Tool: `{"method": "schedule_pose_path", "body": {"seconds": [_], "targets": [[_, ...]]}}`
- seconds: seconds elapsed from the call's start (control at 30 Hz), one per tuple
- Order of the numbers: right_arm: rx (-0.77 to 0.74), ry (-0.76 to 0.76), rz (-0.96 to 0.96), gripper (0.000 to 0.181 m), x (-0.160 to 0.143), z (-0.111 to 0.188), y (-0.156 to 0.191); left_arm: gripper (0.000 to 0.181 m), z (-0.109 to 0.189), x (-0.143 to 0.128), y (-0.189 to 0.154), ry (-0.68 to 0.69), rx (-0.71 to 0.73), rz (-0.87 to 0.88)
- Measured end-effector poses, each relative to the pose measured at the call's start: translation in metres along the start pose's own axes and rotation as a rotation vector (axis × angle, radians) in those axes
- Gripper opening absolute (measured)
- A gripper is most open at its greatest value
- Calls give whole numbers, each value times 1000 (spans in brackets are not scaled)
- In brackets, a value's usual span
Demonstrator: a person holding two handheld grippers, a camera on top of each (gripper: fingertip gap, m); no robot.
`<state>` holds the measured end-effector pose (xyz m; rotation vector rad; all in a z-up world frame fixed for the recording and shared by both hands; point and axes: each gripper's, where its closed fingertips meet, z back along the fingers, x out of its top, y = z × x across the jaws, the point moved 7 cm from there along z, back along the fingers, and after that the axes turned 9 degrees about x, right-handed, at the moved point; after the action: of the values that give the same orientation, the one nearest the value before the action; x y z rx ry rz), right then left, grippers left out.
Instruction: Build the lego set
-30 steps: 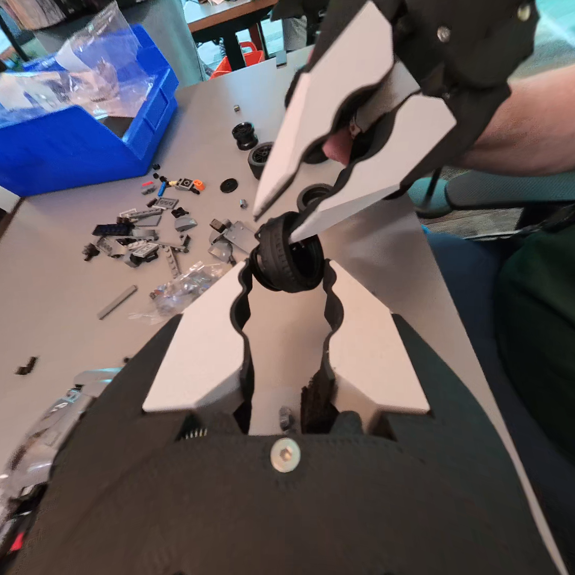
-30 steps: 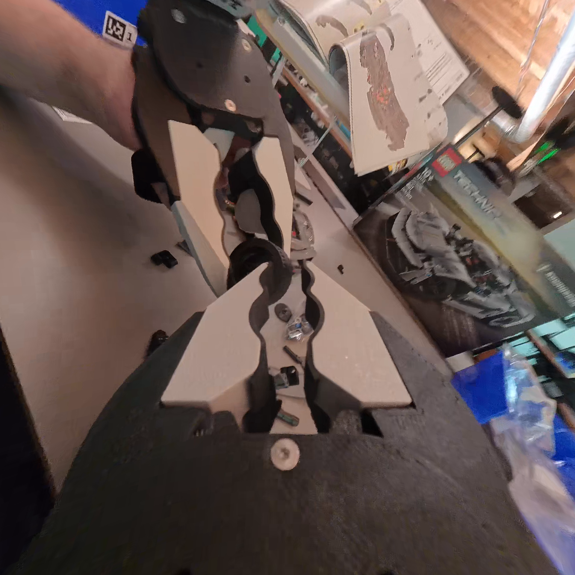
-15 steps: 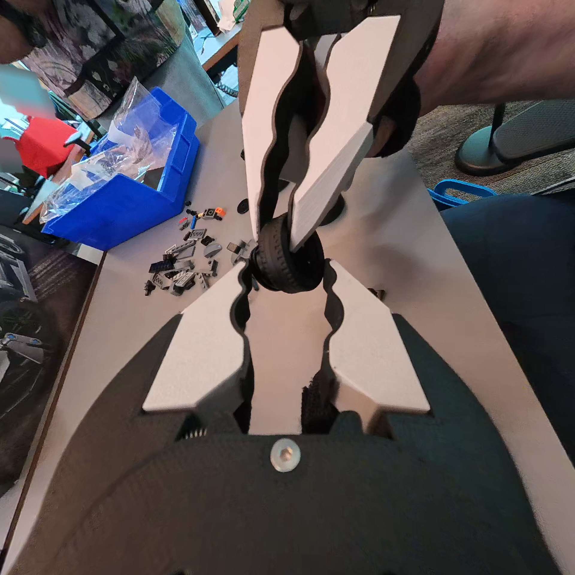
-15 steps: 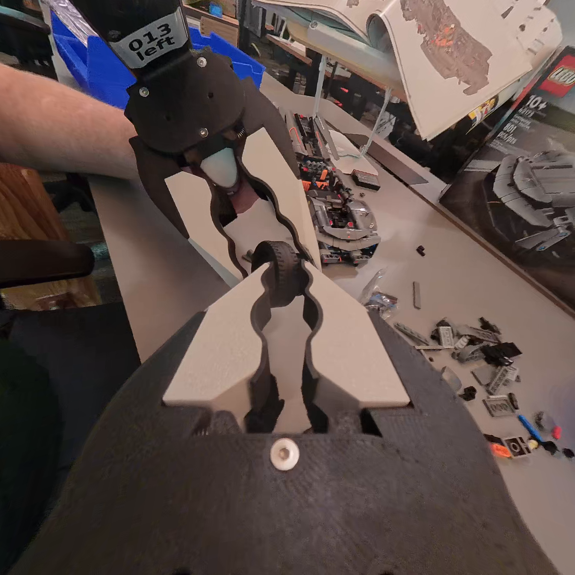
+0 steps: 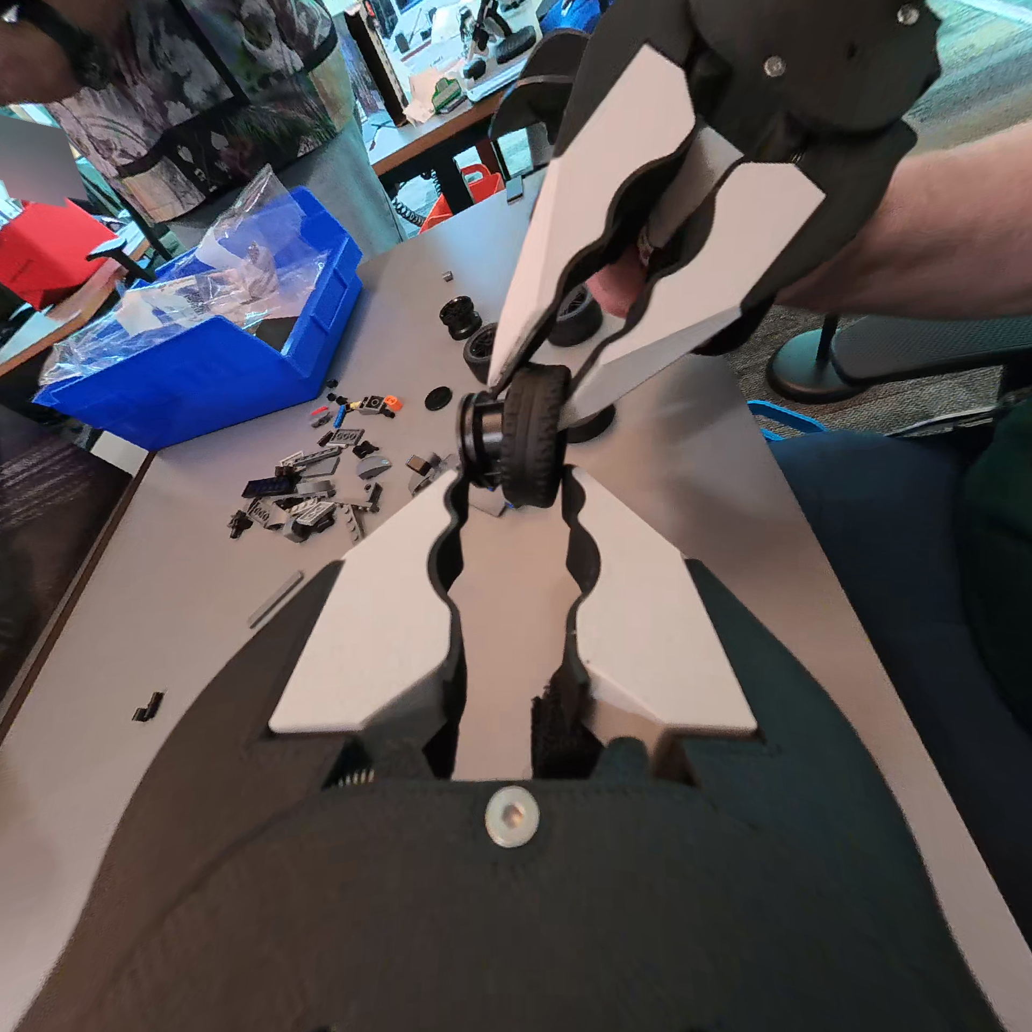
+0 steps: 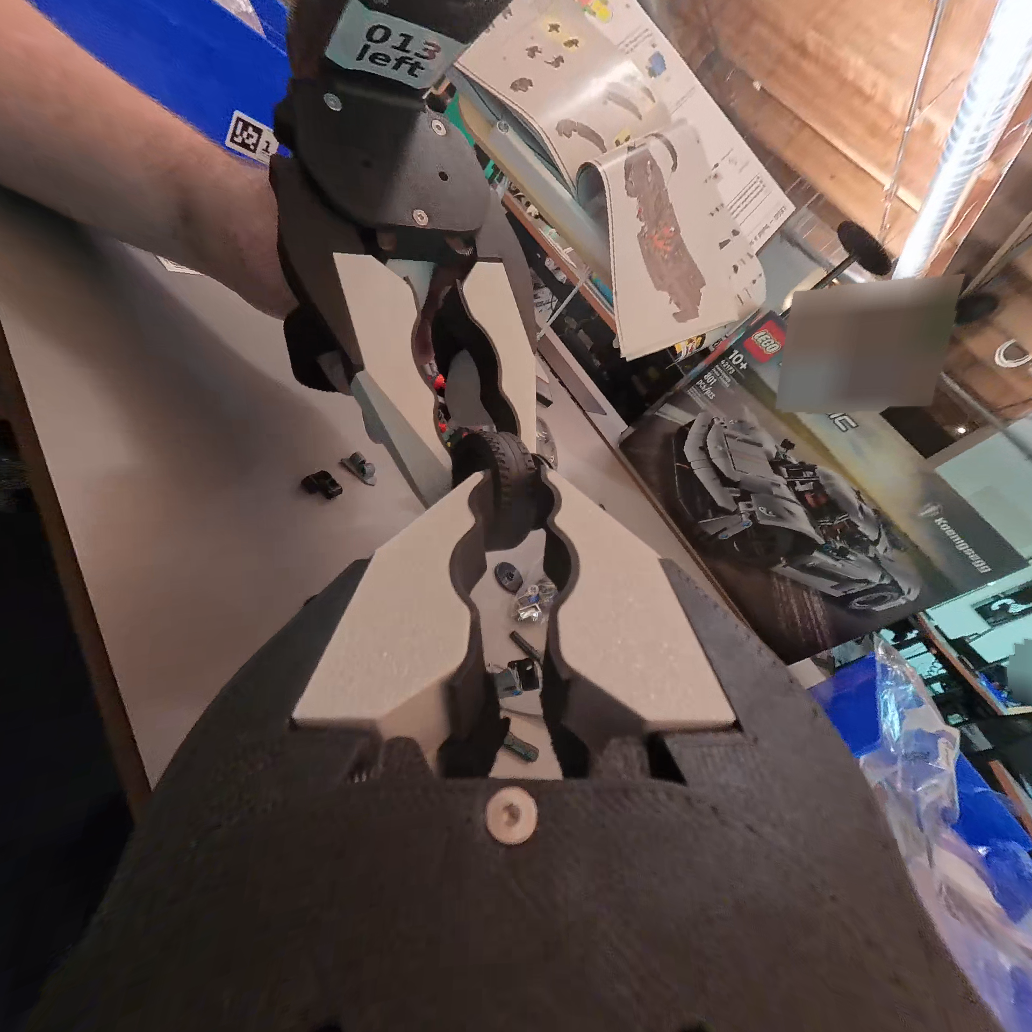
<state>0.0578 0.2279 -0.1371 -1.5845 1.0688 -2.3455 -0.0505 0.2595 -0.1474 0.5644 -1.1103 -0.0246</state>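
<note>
Room: cluttered workshop, shelving and a propped instruction booklet (image 6: pixel 659 184) beyond the far tongs, printed set box (image 6: pixel 826 525) off to the right of the right tongs.
Surface: pale grey counter (image 5: pixel 659 502), loose small bricks (image 5: pixel 313 491) scattered left of the left tongs' tips, blue bin (image 5: pixel 212 357) with clear bags farther left, spare wheels (image 5: pixel 474 335) just behind the meeting point.
Thing in hand: black rubber tyre (image 5: pixel 530 435) partly seated on a black rim (image 5: pixel 480 430), held in the air between both pairs of tips, above the counter.
Left tongs (image 5: pixel 511 486): partly closed, tips pressing either side of the tyre-and-rim pair from below; gripping it, as far as visible.
Right tongs (image 6: pixel 511 497): closed onto the tyre tread (image 6: pixel 502 474), wavy pads cupping the curve.
Step, as judged: tyre being worked over the rim; rim still sticking out on the left side, so not fully seated.
Handling: light; tyre soft, stretchy and grippy, likely to deform under a hard squeeze; rim stiff and smooth, prone to slipping or popping out sideways.
Where to hold: tyre across the tread, in a pad hollow; rim by its flanges rather than the face, pushing along the axle line.
Risk: skewed push, tyre rolling off, rim dropping among the loose bricks.
</note>
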Motion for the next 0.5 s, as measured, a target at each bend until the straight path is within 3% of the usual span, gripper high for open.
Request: {"method": "schedule_pose_path", "body": {"seconds": [0.27,0.5], "targets": [[28,-46,29,13,3,3,7,45,-1,2,-3,-20,-2,1],[41,-83,-38,16,2,3,6,29,0,4,-8,-24,-11,-39]]}}
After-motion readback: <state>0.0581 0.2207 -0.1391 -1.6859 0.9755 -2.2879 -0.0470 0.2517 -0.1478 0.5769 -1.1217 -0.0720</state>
